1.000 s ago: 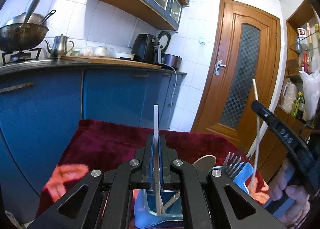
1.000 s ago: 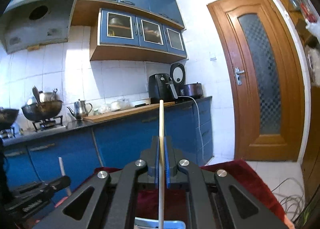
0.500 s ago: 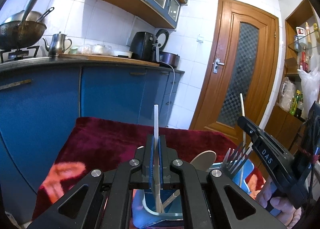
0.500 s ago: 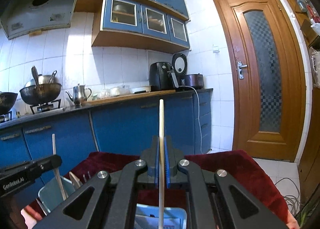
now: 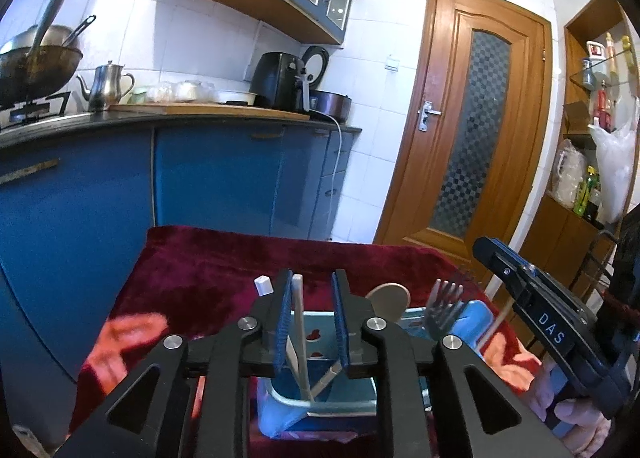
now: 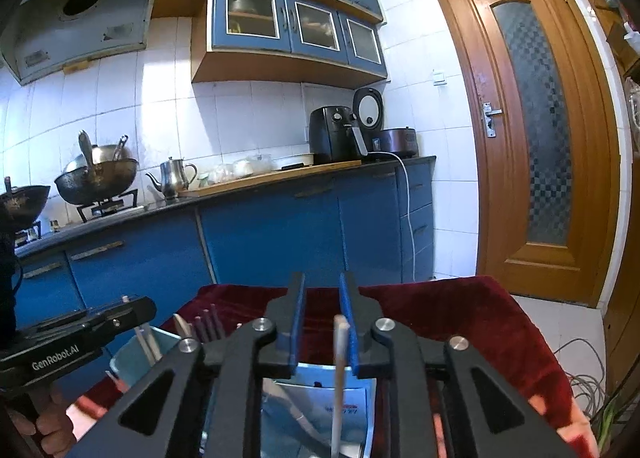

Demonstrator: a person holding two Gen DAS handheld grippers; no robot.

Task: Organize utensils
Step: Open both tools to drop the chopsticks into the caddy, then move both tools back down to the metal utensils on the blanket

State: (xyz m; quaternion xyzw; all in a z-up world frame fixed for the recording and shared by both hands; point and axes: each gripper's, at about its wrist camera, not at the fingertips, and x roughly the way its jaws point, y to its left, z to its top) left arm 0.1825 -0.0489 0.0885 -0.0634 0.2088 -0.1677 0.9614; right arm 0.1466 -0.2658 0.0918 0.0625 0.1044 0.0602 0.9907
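Our left hand-held gripper (image 5: pixel 311 312) has just been opening; a pale chopstick (image 5: pixel 299 332) stands loose between its parted jaws, in the light-blue plastic holder (image 5: pixel 320 410) below. Our right hand-held gripper (image 6: pixel 322 320) likewise has just been opening around a cream chopstick (image 6: pixel 339 370).

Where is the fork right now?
In the left wrist view the fork stands tines-up in a blue holder on the red cloth, just right of the wooden spoon and left of the right gripper.
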